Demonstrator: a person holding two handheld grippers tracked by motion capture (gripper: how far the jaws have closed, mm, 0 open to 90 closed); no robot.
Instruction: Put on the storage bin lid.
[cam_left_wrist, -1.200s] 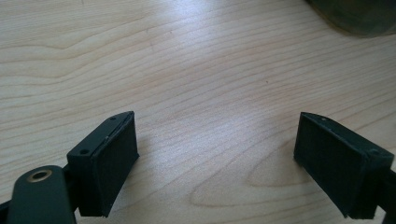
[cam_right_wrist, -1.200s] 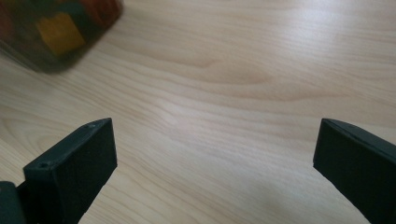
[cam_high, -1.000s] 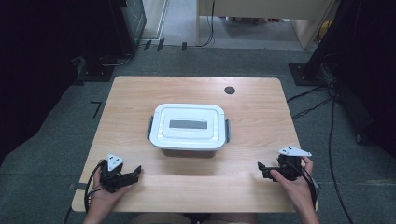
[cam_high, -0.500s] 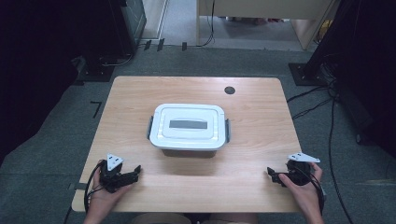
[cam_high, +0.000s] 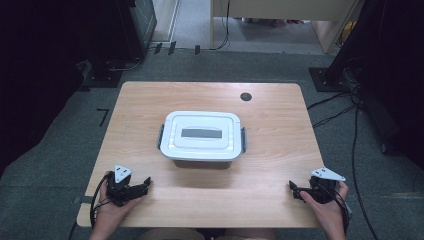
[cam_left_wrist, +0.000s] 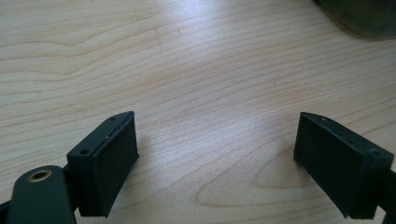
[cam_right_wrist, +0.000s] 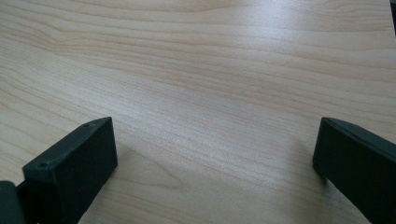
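Note:
A white plastic box (cam_high: 202, 136) with a closed lid and grey side latches sits in the middle of the wooden table (cam_high: 150, 100). My left gripper (cam_high: 145, 185) rests low at the table's front left, held in a hand, and its jaws stand wide apart over bare wood (cam_left_wrist: 215, 158). At the front right, my right gripper (cam_high: 295, 190) lies low on the table in the other hand, open, with nothing between its jaws (cam_right_wrist: 215, 163). A dark corner of the box (cam_left_wrist: 364, 16) shows at the top right of the left gripper view.
A small dark round grommet (cam_high: 245, 96) sits in the table's far right part. Cables (cam_high: 330, 107) trail over the grey carpet to the right. Dark equipment stands (cam_high: 120, 45) flank the table at the back.
My right gripper has slid back and to the right, toward the front right corner. The left gripper and the box have stayed put.

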